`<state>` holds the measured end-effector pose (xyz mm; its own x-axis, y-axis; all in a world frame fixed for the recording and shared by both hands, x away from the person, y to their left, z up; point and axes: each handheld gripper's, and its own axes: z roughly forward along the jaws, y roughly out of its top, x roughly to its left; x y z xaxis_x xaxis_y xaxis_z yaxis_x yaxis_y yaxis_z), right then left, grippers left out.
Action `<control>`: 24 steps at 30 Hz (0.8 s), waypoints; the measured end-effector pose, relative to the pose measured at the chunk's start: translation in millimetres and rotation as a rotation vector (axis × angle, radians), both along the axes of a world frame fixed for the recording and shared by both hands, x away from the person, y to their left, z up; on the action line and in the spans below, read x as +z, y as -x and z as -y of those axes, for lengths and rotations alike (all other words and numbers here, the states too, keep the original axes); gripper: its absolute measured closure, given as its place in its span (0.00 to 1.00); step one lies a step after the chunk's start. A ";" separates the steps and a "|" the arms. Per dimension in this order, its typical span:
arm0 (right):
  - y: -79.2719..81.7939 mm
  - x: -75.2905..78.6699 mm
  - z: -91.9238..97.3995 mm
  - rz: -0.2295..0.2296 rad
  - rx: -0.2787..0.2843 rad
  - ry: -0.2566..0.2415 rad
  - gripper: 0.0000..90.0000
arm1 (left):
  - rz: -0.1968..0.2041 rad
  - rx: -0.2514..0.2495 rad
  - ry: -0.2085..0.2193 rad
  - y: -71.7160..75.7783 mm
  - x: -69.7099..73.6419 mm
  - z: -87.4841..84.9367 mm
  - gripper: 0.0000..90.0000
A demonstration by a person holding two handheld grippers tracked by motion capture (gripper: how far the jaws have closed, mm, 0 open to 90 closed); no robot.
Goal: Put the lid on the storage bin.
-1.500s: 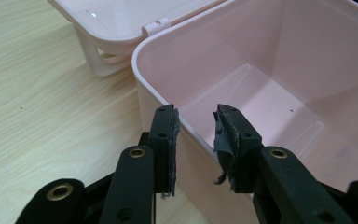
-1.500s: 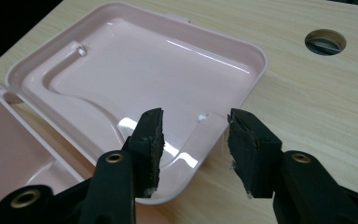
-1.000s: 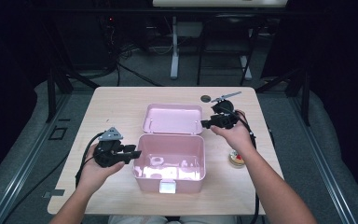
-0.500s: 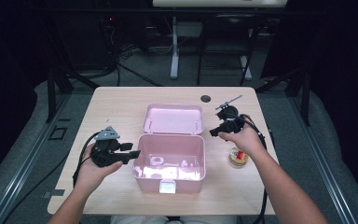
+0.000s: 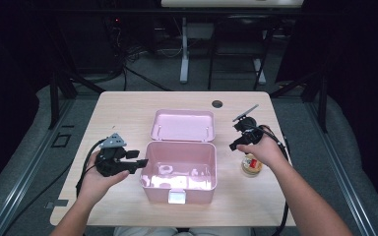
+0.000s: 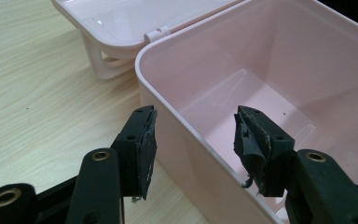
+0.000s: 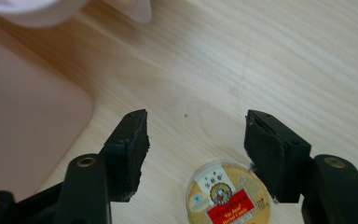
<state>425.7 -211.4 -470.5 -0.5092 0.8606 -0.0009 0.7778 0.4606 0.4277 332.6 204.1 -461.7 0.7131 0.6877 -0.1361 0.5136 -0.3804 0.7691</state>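
Note:
A pink plastic box (image 5: 179, 184) stands open in the middle of the table, its lid (image 5: 182, 125) laid back behind it. My left gripper (image 5: 141, 162) is at the box's left wall (image 6: 168, 121). Its jaws straddle that wall, one outside and one inside, and have just been opening, so the pads stand clear of it. A small round tin (image 5: 251, 164) with a yellow and red label lies right of the box. My right gripper (image 5: 234, 144) hovers just above and behind the tin (image 7: 228, 193). Its jaws have also been opening and hold nothing.
A white latch (image 5: 175, 196) sits on the box's front wall. There is a dark round hole (image 5: 217, 104) in the wooden table (image 5: 123, 113) near its far edge. Cables trail from both grippers off the near corners.
My right gripper has moved from the lid's right edge to the right and down, towards the tin. The left hand has stayed at the box wall.

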 end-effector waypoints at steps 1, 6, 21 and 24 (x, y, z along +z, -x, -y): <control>0.5 -1.0 0.6 -0.011 -0.005 0.007 0.43 | 0.001 0.003 -0.001 0.3 0.4 -0.6 0.54; -0.3 -6.9 7.8 -0.026 -0.007 0.049 0.35 | 0.006 0.007 0.006 1.1 3.8 -3.1 0.53; 1.1 -26.8 22.8 -0.130 -0.038 0.076 0.21 | 0.010 0.007 0.009 0.4 3.9 -1.7 0.53; 2.0 -31.6 24.7 -0.147 -0.035 0.085 0.21 | 0.009 0.009 0.010 0.3 3.7 -2.0 0.53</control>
<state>423.6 -236.1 -502.2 -0.4792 0.8777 -0.0023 0.8450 0.4621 0.2692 332.4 206.1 -458.1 0.7082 0.6927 -0.1365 0.5102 -0.3685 0.7771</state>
